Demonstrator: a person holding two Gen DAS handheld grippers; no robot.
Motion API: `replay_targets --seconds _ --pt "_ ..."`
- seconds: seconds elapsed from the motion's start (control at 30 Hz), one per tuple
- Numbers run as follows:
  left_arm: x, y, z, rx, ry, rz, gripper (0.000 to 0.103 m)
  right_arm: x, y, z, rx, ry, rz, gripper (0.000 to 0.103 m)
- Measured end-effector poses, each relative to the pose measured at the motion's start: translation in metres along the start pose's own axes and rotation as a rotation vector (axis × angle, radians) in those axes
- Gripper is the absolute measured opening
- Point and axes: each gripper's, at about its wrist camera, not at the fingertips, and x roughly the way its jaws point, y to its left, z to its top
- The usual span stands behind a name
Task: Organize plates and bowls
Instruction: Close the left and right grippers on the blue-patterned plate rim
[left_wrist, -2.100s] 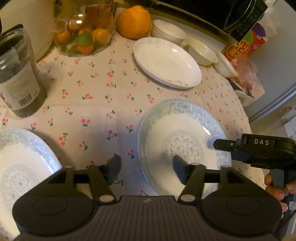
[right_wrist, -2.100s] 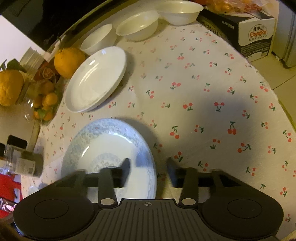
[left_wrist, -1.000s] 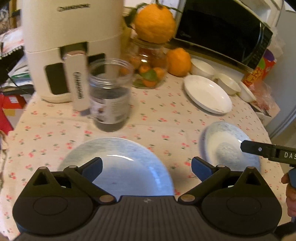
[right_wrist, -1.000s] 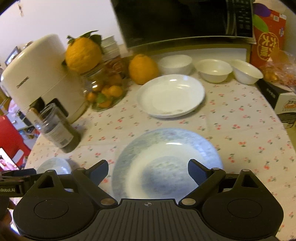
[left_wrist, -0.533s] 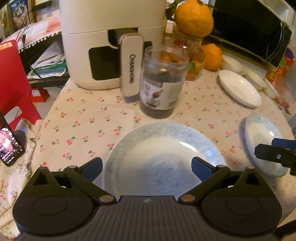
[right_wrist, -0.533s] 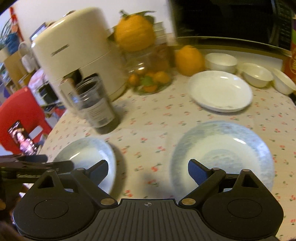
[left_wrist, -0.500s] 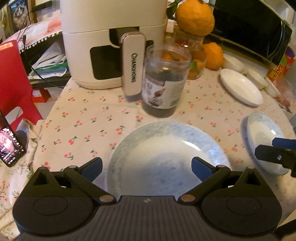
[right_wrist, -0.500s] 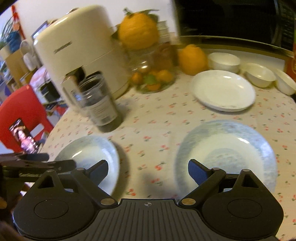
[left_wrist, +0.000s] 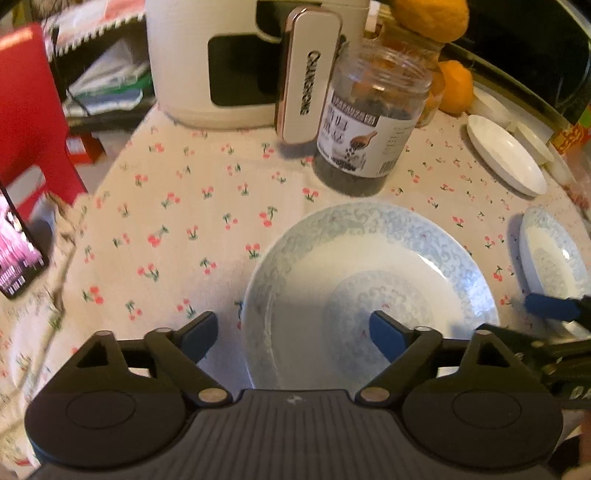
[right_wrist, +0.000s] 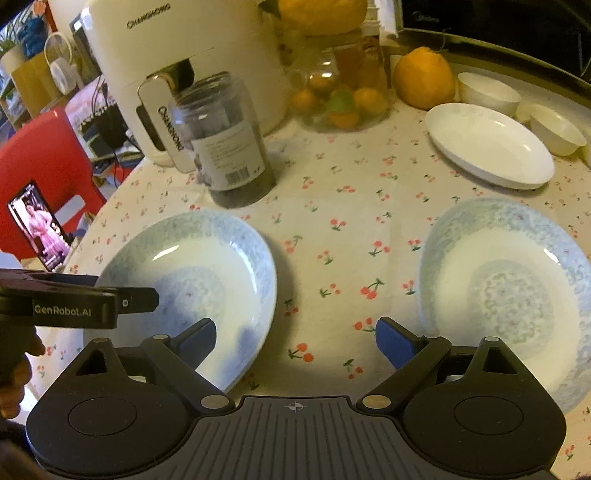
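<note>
Porcelain like the blue-patterned plate (left_wrist: 369, 280) is stiff, glossy and breakable; I judge its raised near rim the only safe hold. It lies on the cherry-print surface (left_wrist: 192, 206), its rim between the left tongs (left_wrist: 291, 332), which have just been closing but grip nothing. Only the right view shows the second patterned plate (right_wrist: 513, 291) whole, with the right tongs (right_wrist: 295, 341) spread and empty between the two.

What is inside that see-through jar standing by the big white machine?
The clear jar holds something dark, piled from the bottom to about halfway. Its label covers much of it, so what the dark stuff is cannot be told. The top part looks empty.
</note>
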Motion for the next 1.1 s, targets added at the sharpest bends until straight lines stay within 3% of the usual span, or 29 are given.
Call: replay_targets --seconds 0.2,0.4,0.47,0.5,0.6,0.67,0.77,0.93,1.1 --pt "0.000 0.003 -0.002 -0.057 0.036 -0.069 0.068 0.008 0.011 -0.003 -0.002 0.023 0.029 0.095" --pt "-0.001 0.002 -0.003 -0.049 0.038 -0.057 0.063 0.014 0.014 -0.005 0.037 0.055 0.062 0.094" --pt "-0.002 0.003 -0.002 -0.051 0.035 -0.046 0.056 0.014 0.015 -0.005 0.036 0.053 0.062 0.091" --pt "-0.002 0.004 -0.002 -0.054 0.035 -0.039 0.053 0.015 0.016 -0.005 0.033 0.050 0.065 0.089" --pt "-0.003 0.007 -0.001 -0.063 0.032 -0.023 0.043 0.015 0.018 -0.005 0.012 0.042 0.076 0.066" --pt "-0.003 0.006 0.000 -0.053 0.025 -0.008 0.038 0.016 0.020 -0.004 -0.006 0.038 0.093 0.043" --pt "-0.003 0.005 -0.001 -0.052 0.010 0.009 0.035 0.016 0.020 -0.003 -0.001 0.038 0.084 0.031" --pt "-0.007 0.006 0.000 -0.066 -0.017 0.009 0.023 0.013 0.011 -0.002 0.026 0.031 0.066 0.024" --pt "-0.011 -0.001 0.002 -0.072 -0.039 -0.002 0.022 0.003 0.007 0.002 0.009 -0.009 0.047 0.024"
